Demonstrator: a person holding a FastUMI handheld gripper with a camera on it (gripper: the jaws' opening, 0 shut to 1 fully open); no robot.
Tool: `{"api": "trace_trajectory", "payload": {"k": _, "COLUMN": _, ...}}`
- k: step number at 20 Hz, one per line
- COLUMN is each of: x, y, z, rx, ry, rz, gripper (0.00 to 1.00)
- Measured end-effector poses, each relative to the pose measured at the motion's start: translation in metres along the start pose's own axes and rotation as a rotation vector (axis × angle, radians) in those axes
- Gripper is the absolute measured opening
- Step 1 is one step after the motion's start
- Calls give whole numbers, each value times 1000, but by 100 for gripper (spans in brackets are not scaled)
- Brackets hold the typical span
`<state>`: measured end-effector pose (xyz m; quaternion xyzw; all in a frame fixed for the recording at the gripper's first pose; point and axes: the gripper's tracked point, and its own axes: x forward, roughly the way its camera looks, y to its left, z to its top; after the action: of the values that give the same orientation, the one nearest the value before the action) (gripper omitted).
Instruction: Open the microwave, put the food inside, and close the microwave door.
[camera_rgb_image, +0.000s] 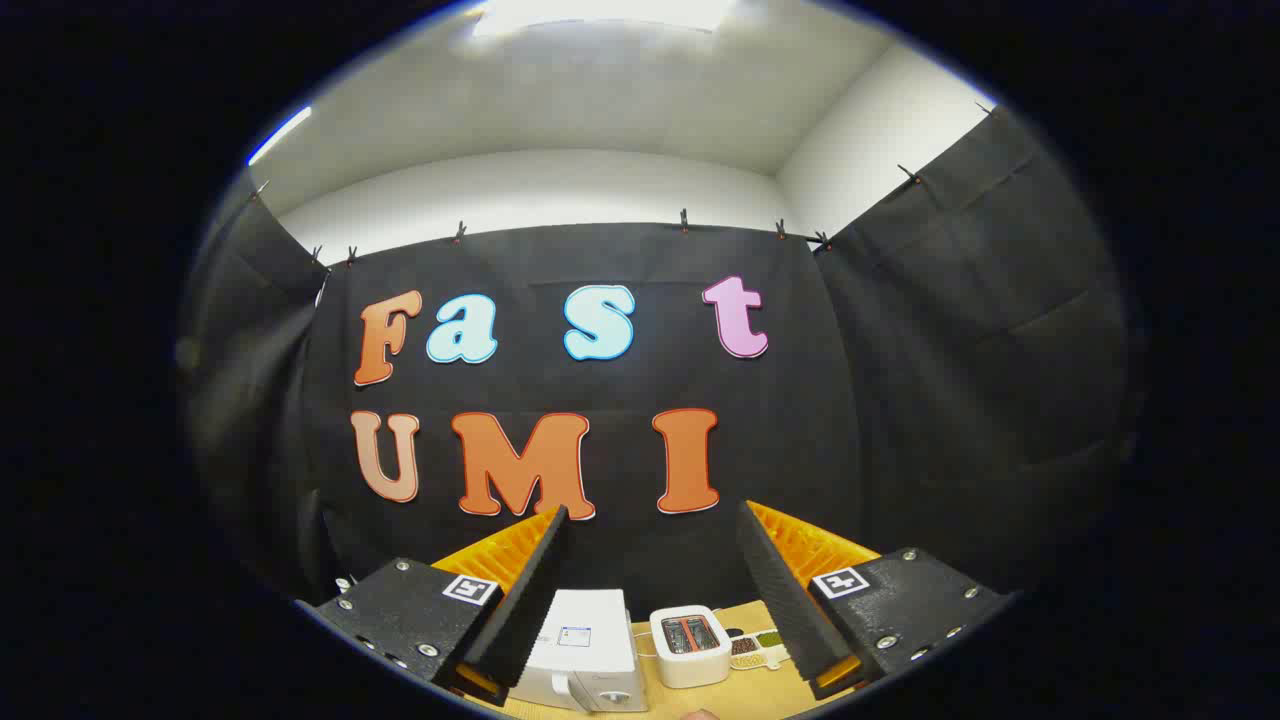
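While microwave sits shut on wooden table, seen from above between fingers, you are at opening step, nothing begun.
- Next: lower, reach door; handle side hard to judge from here.
- Gripper: spread wide, empty.
- Toaster just beside microwave.
- Small tray beyond toaster: perhaps food, too small to tell.

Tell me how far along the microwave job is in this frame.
Nothing looks done: the white box-shaped microwave sits door shut on the wooden table. In hand: nothing; the gripper has its fingers wide apart, high above. Left: opening, loading the food, closing.
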<state>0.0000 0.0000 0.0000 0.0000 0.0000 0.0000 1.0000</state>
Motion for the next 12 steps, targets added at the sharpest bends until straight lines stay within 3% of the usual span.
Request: {"api": "trace_trajectory", "payload": {"k": 12, "x": 5, "y": 23, "z": 13, "rx": 30, "ry": -25, "rz": 10, "gripper": 98}}
